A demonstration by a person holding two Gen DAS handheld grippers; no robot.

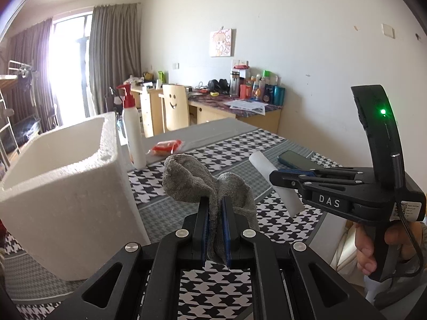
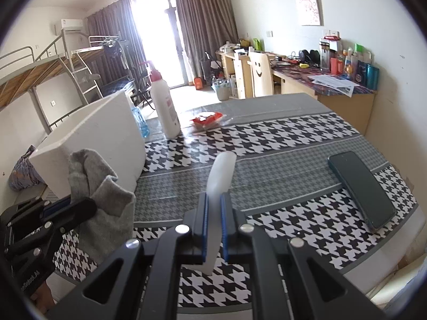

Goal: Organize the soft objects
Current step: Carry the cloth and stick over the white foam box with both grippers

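My left gripper (image 1: 214, 208) is shut on a grey sock (image 1: 197, 178) and holds it above the houndstooth table, just right of a white foam box (image 1: 66, 181). My right gripper (image 2: 214, 205) is shut on a soft white tube-shaped piece (image 2: 221, 170) and holds it above the table's middle. In the left wrist view the right gripper (image 1: 277, 178) is to the right with the white piece (image 1: 263, 164) in it. In the right wrist view the left gripper (image 2: 66, 208) with the sock (image 2: 104, 194) is at the lower left, in front of the foam box (image 2: 101, 138).
A white spray bottle with a red top (image 1: 133, 133) and a red packet (image 1: 166, 146) lie behind the box. A dark phone (image 2: 363, 189) lies on the table's right side. The table's right edge (image 2: 400, 234) is close. A desk and chair stand beyond.
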